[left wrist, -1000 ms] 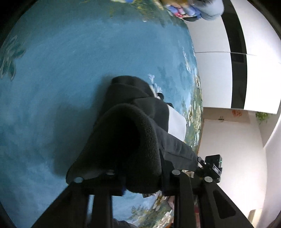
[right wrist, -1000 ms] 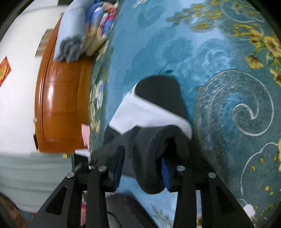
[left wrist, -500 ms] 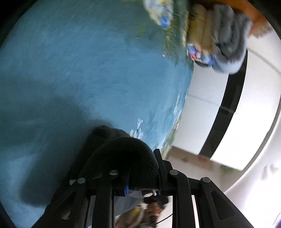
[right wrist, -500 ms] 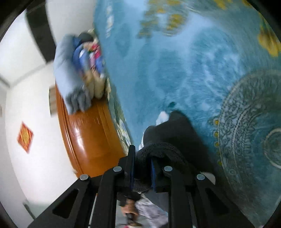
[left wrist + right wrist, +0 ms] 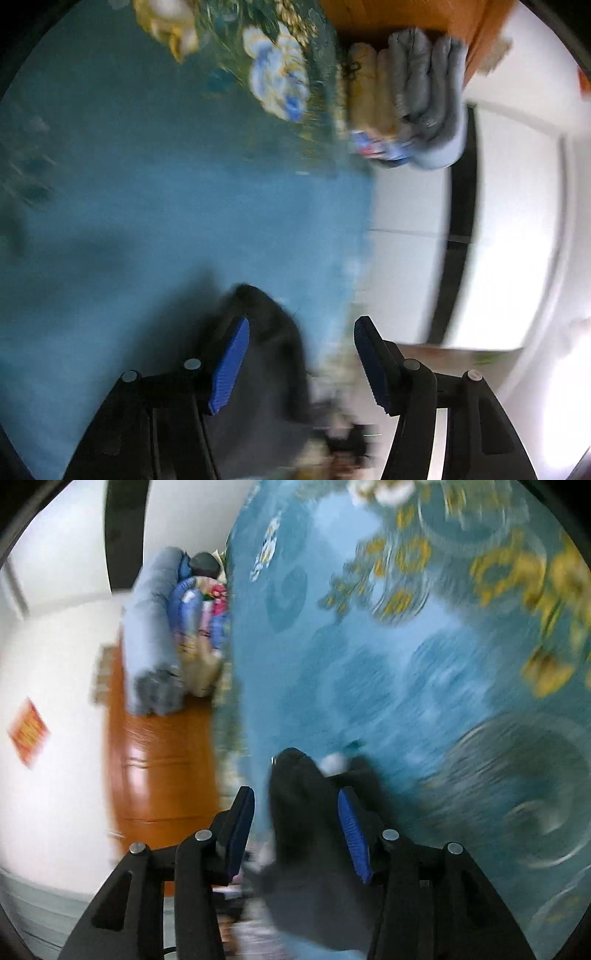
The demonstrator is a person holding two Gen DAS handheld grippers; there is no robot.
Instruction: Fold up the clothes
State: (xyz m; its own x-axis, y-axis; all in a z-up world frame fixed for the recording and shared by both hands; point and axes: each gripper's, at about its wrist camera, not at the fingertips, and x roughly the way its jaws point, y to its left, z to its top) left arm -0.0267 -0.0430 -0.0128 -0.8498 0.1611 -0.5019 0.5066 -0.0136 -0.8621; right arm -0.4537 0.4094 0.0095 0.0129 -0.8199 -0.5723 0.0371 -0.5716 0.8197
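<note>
In the left wrist view, the left hand-held gripper (image 5: 301, 354) is being held with its blue pads spread wide apart and nothing clamped between them, while the dark garment (image 5: 258, 369) is lying on the teal bedspread (image 5: 147, 203) near the bed's side edge, partly between and below the fingers. A risk is being judged here: the thick fleece fold could be springing open once let go, and a pad could be snagging the cloth as the tool is drawn away, so that the fold is being dragged toward the edge. Half a second earlier the same garment was being pinched tightly by these pads; now it is released. In the right wrist view, the right hand-held gripper (image 5: 295, 830) is likewise being held apart, with the dark garment (image 5: 306, 812) lying loose between its pads and a white patch (image 5: 334, 764) showing at its far end. Earlier it was clamped here too. Folded bedding (image 5: 177, 635) is being seen at the bed's far edge, well apart.
</note>
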